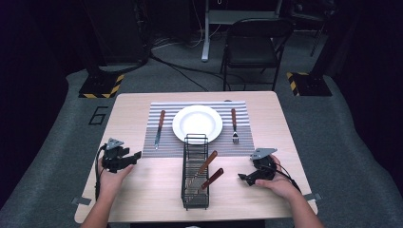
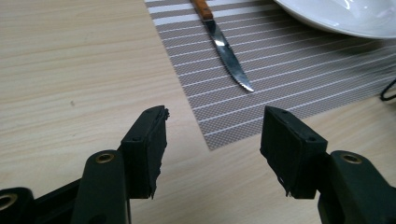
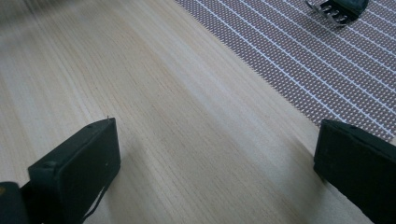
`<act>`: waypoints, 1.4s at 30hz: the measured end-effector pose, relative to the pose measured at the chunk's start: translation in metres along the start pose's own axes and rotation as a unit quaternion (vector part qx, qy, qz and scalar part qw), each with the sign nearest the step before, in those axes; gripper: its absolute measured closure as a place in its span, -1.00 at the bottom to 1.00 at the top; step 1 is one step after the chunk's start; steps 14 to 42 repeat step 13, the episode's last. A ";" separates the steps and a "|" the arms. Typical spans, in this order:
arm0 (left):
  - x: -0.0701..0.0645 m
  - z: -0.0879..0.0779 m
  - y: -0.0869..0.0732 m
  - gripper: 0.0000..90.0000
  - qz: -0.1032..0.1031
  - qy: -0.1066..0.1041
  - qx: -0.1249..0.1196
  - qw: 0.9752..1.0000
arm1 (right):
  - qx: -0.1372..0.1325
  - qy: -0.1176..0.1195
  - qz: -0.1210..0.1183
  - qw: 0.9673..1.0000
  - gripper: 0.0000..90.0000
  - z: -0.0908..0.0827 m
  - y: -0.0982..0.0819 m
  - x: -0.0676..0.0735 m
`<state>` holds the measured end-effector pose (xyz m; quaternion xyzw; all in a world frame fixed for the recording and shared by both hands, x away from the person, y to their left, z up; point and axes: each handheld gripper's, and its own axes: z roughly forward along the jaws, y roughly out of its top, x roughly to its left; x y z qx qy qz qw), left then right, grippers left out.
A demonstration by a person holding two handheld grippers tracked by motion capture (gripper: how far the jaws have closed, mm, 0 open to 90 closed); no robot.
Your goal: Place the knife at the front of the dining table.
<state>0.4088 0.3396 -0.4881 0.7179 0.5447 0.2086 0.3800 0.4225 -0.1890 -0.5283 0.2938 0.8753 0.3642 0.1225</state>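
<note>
Across the high view, a white round plate (image 1: 197,123) sits on a grey striped placemat (image 1: 161,142); a black wire caddy (image 1: 195,172) at 6 o'clock holds wooden-handled cutlery (image 1: 205,165). Left gripper (image 1: 135,156) hovers near the placemat's corner, empty. From the left gripper view, jaws spread, the wooden-handled steak knife (image 2: 224,46) lies at 12 o'clock. Right gripper view: jaws spread over bare desk (image 3: 154,107), fork tines (image 3: 334,14) at 1 o'clock. Best approach: reach into the caddy squarely, pinching one handle mid-length.

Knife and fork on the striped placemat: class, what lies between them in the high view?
The white plate lies between the knife and the fork, all on the placemat, seen in the high view.
</note>
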 end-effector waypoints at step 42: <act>0.028 0.011 -0.017 -0.17 -0.016 0.052 0.037 0.998 | 0.001 0.000 0.000 1.000 -1.00 0.000 0.000 0.000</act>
